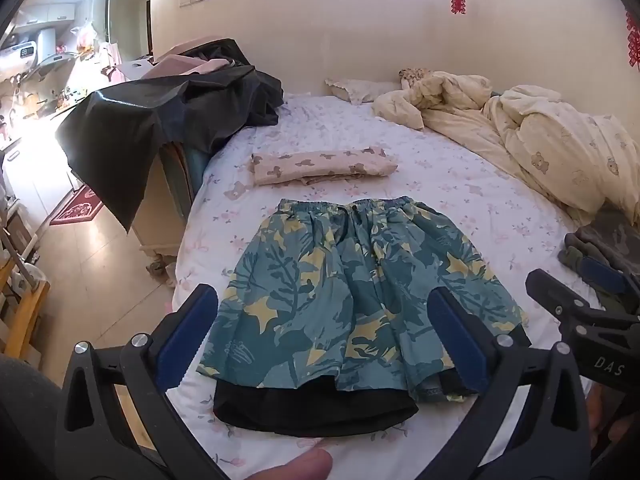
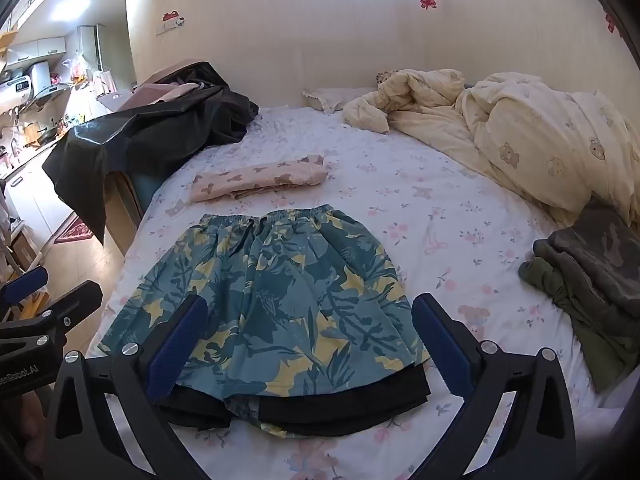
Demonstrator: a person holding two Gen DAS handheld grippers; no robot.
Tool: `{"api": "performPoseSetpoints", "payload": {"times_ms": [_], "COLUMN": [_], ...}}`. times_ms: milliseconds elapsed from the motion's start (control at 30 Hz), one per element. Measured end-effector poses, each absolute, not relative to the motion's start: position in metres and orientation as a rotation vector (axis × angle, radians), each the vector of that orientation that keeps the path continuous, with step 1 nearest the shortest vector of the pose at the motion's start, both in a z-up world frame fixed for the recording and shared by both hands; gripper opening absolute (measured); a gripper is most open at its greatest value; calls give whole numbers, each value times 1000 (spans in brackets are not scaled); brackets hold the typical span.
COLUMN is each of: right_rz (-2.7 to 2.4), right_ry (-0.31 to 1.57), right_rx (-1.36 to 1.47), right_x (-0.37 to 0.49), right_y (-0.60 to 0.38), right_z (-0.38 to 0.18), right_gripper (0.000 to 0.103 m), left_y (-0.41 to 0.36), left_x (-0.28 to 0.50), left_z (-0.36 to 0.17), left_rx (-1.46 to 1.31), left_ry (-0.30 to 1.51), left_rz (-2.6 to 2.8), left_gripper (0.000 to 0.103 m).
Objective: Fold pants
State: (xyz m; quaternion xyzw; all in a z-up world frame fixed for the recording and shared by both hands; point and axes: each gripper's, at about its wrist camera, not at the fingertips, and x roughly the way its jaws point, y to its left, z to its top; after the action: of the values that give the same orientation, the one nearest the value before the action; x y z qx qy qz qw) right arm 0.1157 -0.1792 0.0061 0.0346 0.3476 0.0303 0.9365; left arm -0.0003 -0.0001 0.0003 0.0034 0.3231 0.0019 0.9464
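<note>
Teal floral shorts (image 1: 352, 300) with a black lining showing at the hems lie flat on the bed, waistband away from me; they also show in the right wrist view (image 2: 276, 304). My left gripper (image 1: 324, 316) is open and empty, held above the shorts' lower part. My right gripper (image 2: 308, 320) is open and empty, above the shorts' hem. The right gripper shows at the right edge of the left wrist view (image 1: 580, 304), and the left gripper shows at the left edge of the right wrist view (image 2: 40, 304).
A folded bear-print cloth (image 1: 320, 166) lies beyond the shorts. A rumpled cream duvet (image 1: 540, 136) fills the far right. Grey-green clothes (image 2: 592, 280) are piled at the right. A black cloth (image 1: 160, 112) drapes over furniture at the bed's left edge, floor (image 1: 92, 264) beyond.
</note>
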Motion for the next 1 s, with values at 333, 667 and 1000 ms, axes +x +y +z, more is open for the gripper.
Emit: {"api": "performPoseSetpoints", "payload": {"times_ms": [333,667,1000], "right_rz": [59,62,64], "right_ry": [712,713,715], "right_rx": [64,72,74], "right_x": [116,115,116], "right_y": [-179,-181,-180], "right_z": [6,7,6], "right_gripper": [103,103,103], "left_y": [0,0,0], "left_x": [0,0,0], "left_z": [-2,-2,-1], "left_rx": [-2,-6,-2], "left_ry": [667,669,670], "left_rz": [-1,2,3], "left_gripper": [103,103,103]}}
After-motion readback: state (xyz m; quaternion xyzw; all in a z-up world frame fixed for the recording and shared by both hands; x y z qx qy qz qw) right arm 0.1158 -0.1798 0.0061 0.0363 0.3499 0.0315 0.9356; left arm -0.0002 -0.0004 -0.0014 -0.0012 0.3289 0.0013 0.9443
